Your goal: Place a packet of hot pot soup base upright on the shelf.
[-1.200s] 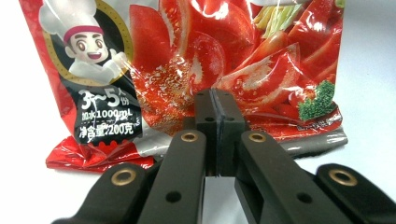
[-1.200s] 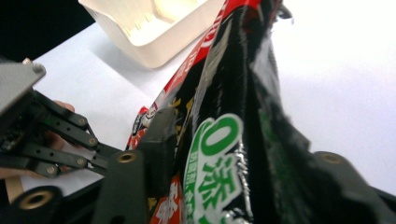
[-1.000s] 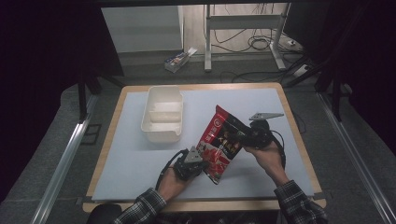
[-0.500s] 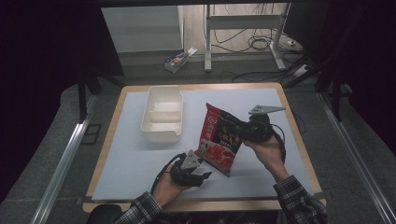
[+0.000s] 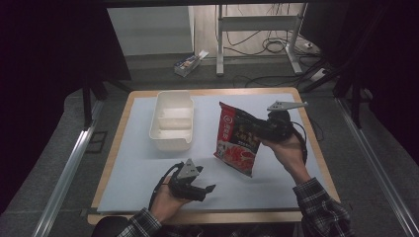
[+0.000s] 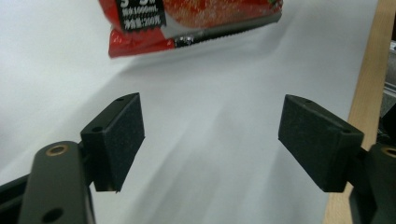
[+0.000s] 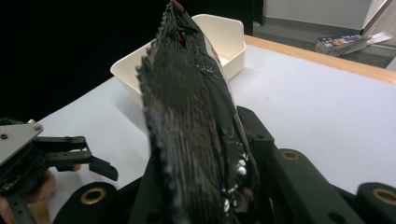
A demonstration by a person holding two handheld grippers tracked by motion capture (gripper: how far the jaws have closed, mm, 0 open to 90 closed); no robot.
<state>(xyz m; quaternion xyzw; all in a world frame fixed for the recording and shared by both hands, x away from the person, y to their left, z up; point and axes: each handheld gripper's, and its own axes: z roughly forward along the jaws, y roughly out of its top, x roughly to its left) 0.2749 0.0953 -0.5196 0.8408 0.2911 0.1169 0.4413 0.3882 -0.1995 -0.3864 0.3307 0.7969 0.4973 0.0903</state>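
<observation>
- I see the red sauce pouch (image 5: 238,139) held up off the table, tilted, in the right gripper (image 5: 267,129), whose jaws are pinched on its upper right part.
- In the right gripper view the pouch (image 7: 196,121) stands edge-on and dark; its print is unreadable there, and the pads are hidden behind the foil.
- In the left gripper view the top of the pouch (image 6: 187,21) is cut off by the frame; its lower seal edge hangs clear above the sheet.
- The left gripper (image 5: 197,186) sits low near the front edge of the table, well apart from the pouch. Its jaws have just been opening and now stand spread, with nothing between the pads (image 6: 119,135).
- The work surface is a white sheet (image 5: 276,182) laid on a wooden-edged table (image 5: 111,163).
- A cream two-compartment tray (image 5: 172,120) stands on the sheet, left of the pouch; its contents, if any, I cannot make out.
- Beyond the table I see grey floor with a small box (image 5: 190,62), probably a carton, plus metal frame legs (image 5: 220,39) and loose cables (image 5: 279,45). The sides of the room are dark.
- Nothing stands between the pouch and the tray.
</observation>
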